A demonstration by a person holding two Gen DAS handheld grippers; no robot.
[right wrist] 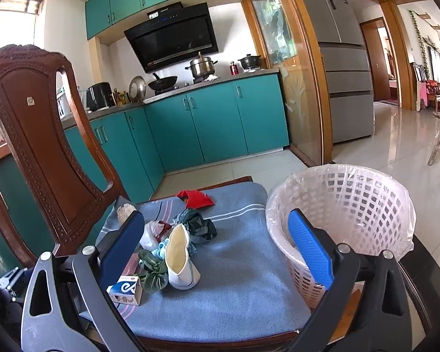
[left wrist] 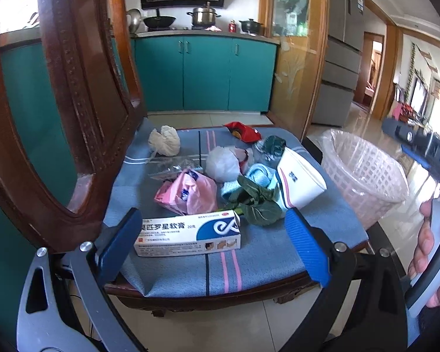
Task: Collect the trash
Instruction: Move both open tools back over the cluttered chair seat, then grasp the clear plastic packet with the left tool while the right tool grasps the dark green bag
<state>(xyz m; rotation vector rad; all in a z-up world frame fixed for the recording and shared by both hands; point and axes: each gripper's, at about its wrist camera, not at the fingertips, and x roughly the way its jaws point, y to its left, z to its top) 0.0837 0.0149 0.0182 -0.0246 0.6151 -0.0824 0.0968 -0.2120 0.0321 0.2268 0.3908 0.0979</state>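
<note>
Fingers (left wrist: 308,246) spread on both grippers, one ointment box (left wrist: 187,236), one lined basket (right wrist: 343,220), one chair (right wrist: 41,135).

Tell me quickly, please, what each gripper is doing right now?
Left gripper: open, holding nothing, fingers either side of the ointment box.
Right gripper: open, empty, above the chair cushion.

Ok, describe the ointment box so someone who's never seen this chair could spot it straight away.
Find the wooden chair with the blue striped cushion beside the white basket. The ointment box lies flat at the cushion's near edge, in front of the pink bag and the leafy greens. It is the only rigid rectangular carton there: white, blue swirl logo, printed text.
</note>
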